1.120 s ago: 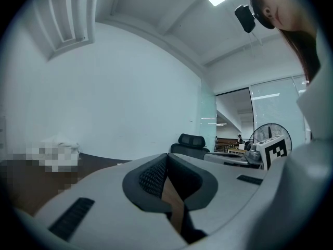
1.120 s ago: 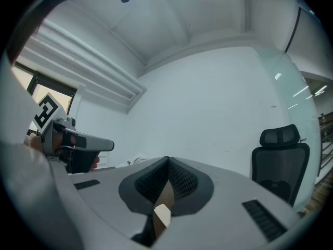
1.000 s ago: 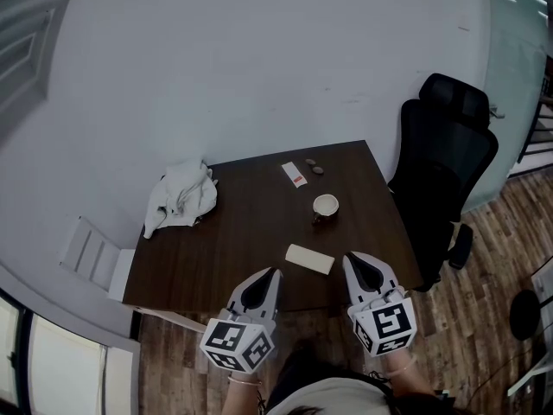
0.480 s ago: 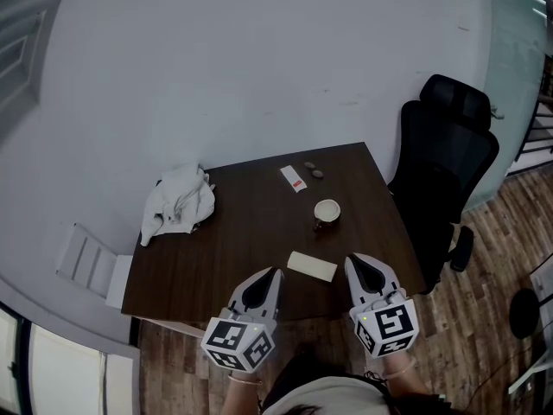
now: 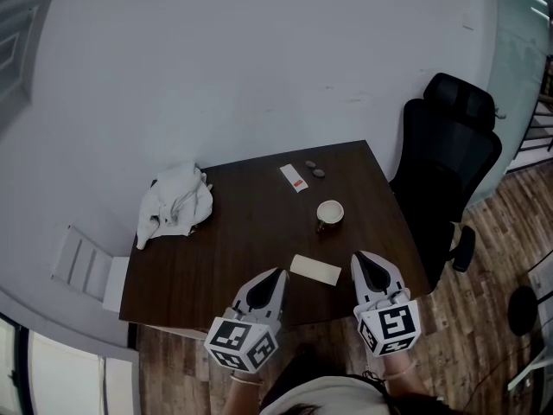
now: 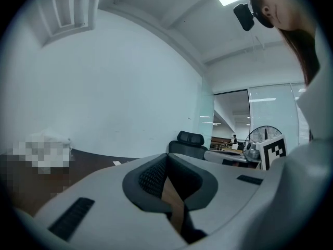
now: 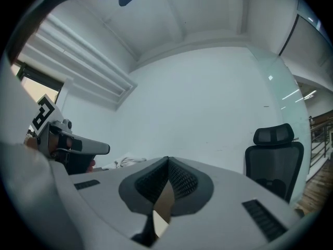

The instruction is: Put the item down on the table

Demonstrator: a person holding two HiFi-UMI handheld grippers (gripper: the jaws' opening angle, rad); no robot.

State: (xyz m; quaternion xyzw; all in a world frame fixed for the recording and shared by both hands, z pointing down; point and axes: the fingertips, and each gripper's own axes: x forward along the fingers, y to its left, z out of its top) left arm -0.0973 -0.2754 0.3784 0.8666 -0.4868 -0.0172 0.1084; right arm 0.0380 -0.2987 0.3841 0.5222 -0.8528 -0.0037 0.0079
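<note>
A flat beige rectangular item [image 5: 314, 270] lies on the dark wooden table [image 5: 251, 232] near its front edge, between my two grippers. My left gripper [image 5: 276, 273] hovers over the front edge just left of it, jaws shut and empty. My right gripper [image 5: 361, 257] is just right of it, also shut with nothing held. In the left gripper view the left gripper [image 6: 167, 156] has its jaws meeting at the tip. The right gripper [image 7: 167, 159] is closed the same way in the right gripper view.
A crumpled white cloth [image 5: 175, 202] sits at the table's far left. A cup [image 5: 329, 212], a small white card [image 5: 295, 178] and two small dark bits [image 5: 314, 169] lie toward the back right. A black office chair [image 5: 449, 162] stands right of the table, a white slatted object [image 5: 82, 262] left.
Both grippers have drifted slightly back toward me and a little right. Their jaws stayed shut, and nothing on the table moved.
</note>
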